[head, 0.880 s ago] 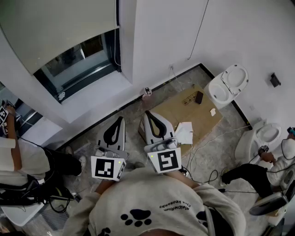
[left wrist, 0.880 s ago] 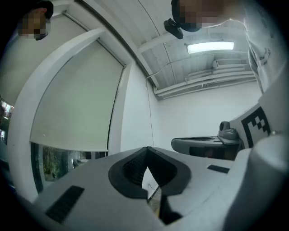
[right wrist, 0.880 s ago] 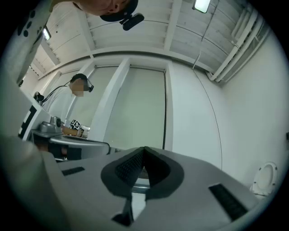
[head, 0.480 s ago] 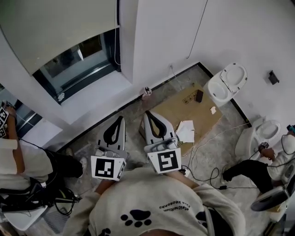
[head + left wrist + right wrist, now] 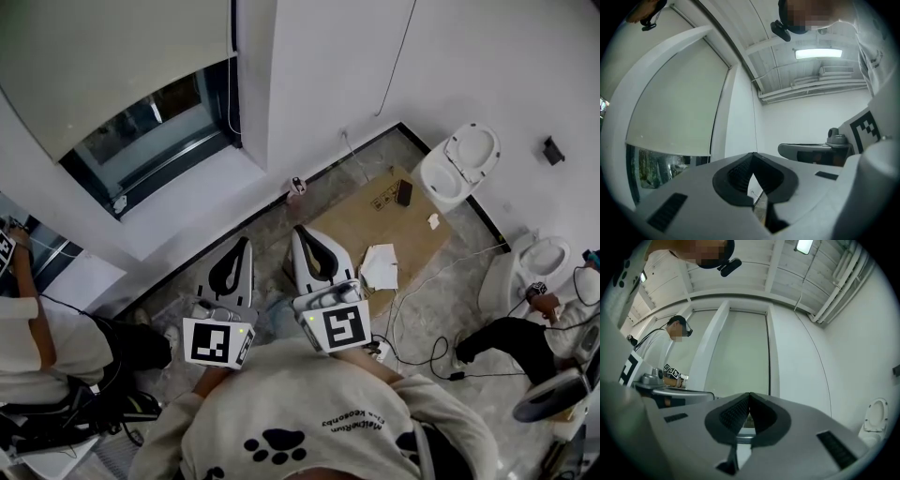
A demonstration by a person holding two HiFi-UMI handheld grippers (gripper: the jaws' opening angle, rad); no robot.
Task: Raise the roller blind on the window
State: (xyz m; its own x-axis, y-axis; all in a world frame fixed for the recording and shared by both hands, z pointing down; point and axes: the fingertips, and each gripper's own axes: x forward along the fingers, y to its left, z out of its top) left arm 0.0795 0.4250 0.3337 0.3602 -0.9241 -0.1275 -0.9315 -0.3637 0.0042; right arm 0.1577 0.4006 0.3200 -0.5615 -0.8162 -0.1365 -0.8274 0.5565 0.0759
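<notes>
The roller blind (image 5: pixel 112 56) hangs at the upper left of the head view. It covers the upper part of the window (image 5: pixel 155 141) and leaves a band of glass bare above the sill. The left gripper (image 5: pixel 245 244) and right gripper (image 5: pixel 301 231) are held side by side below it, well apart from the blind. Each has its jaws clenched together on nothing. Print on the person's sweatshirt (image 5: pixel 319 412) and on the cardboard sheet (image 5: pixel 361 220) is too small to read.

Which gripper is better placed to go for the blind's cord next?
Left, probably. Both grippers are shut and empty, but the left gripper sits nearer the window, whose cord hangs almost straight beyond its tips. The right gripper is further aside.
</notes>
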